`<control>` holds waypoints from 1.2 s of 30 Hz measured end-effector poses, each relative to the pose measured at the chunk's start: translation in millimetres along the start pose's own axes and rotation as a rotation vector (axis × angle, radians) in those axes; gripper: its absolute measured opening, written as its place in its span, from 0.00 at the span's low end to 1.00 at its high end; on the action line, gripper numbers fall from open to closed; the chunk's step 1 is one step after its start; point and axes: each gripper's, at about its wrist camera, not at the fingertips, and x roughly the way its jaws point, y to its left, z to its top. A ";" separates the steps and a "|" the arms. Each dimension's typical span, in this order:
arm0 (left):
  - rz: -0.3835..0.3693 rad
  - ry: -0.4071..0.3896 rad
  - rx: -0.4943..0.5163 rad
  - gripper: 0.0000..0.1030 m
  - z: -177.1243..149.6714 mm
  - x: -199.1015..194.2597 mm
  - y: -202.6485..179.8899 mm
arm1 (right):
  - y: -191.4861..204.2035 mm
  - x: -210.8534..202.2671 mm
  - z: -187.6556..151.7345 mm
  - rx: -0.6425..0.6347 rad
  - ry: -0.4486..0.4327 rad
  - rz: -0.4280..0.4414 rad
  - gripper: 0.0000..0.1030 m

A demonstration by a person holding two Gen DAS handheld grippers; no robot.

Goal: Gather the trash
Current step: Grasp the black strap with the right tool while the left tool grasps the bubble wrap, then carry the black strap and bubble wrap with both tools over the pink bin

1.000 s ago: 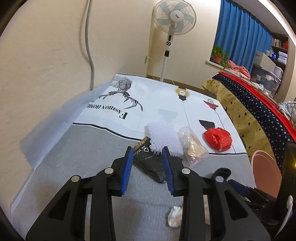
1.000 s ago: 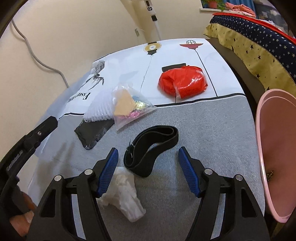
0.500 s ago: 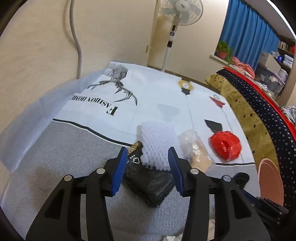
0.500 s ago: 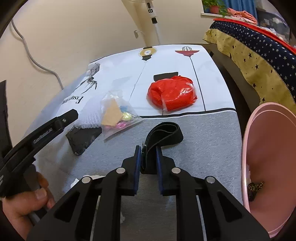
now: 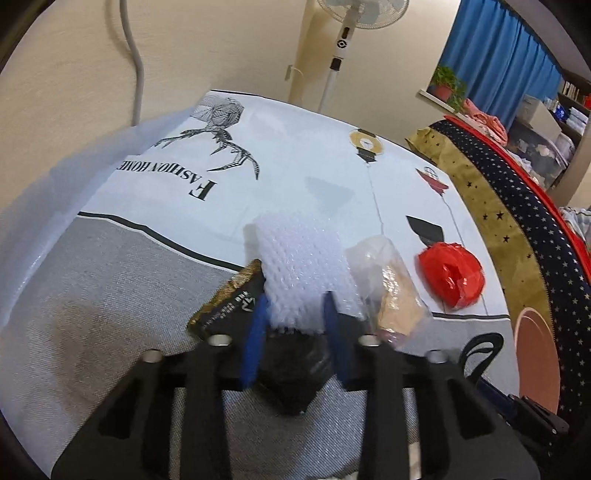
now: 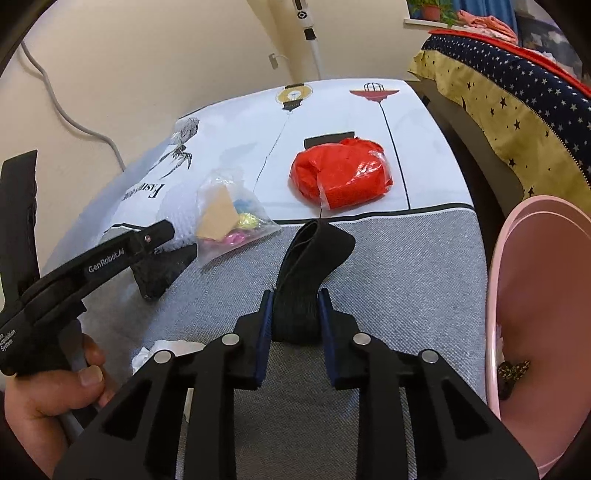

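My left gripper (image 5: 294, 300) is closing on the near edge of a white foam net (image 5: 303, 266), which looks pinched between the blue pads. A black wrapper (image 5: 229, 306) lies under it. My right gripper (image 6: 296, 291) has a black elastic band (image 6: 314, 243) between its pads, touching both, and its jaws are easing open. A clear bag of scraps (image 6: 229, 218) and a red plastic bag (image 6: 340, 173) lie farther out on the table cloth (image 6: 406, 280). A crumpled white tissue (image 6: 162, 350) sits near my right gripper's left finger.
A pink bin (image 6: 535, 295) stands at the table's right edge with a dark scrap inside. A bed with a star-patterned cover (image 6: 498, 81) lies beyond it. A standing fan (image 5: 354, 22) and a wall with a grey cable are behind the table. A hand (image 6: 48, 398) holds the left gripper.
The left gripper moved forward and down from over the black wrapper and narrowed onto the foam net. The right gripper closed from wide open onto the black band, then widened slightly.
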 end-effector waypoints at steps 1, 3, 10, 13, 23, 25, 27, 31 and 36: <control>0.002 -0.006 0.005 0.18 -0.1 -2.6 -0.9 | -0.2 -2.1 0.6 0.000 -0.009 -0.001 0.24; 0.013 -0.019 0.019 0.11 0.9 -7.9 -3.0 | -0.4 -7.9 1.4 -0.002 -0.027 -0.001 0.23; 0.017 -0.065 0.046 0.10 1.1 -34.1 -8.1 | -1.6 -32.2 0.5 0.002 -0.076 0.005 0.23; 0.019 -0.080 0.060 0.10 -0.2 -46.5 -11.0 | -0.8 -45.2 -2.1 -0.007 -0.095 0.000 0.23; -0.005 -0.122 0.086 0.10 -11.0 -84.6 -18.8 | 0.2 -89.6 -13.1 -0.027 -0.171 -0.017 0.23; -0.008 -0.132 0.094 0.10 -12.5 -93.2 -19.9 | -0.7 -98.1 -14.3 -0.033 -0.186 -0.025 0.23; -0.012 -0.139 0.097 0.10 -13.3 -99.4 -20.0 | -3.5 -107.0 -15.6 -0.029 -0.200 -0.029 0.23; -0.025 -0.151 0.109 0.10 -18.3 -114.0 -23.6 | -9.4 -122.7 -17.7 -0.014 -0.222 -0.033 0.24; -0.039 -0.159 0.129 0.10 -23.6 -130.3 -29.5 | -11.4 -142.0 -19.7 -0.017 -0.250 -0.042 0.24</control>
